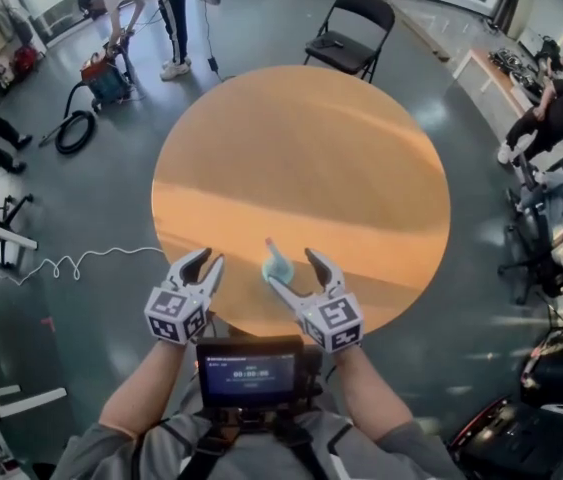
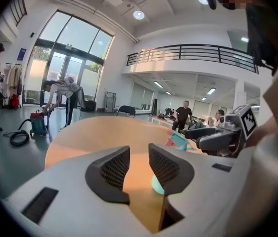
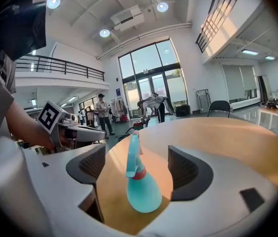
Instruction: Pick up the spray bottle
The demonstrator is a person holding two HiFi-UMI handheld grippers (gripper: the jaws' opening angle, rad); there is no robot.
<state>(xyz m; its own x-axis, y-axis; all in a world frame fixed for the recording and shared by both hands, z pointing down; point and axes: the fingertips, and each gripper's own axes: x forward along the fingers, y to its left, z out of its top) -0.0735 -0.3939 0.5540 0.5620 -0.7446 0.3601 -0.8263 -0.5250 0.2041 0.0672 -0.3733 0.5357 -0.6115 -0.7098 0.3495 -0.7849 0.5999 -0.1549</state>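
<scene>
Spray bottle stands upright, teal, with seemingly red collar.

Your spray bottle stands upright on the worktop by its near edge, between the fingers of your right gripper and apart from both. Your left gripper is just left of it, and a folding chair stands beyond the far edge.
</scene>
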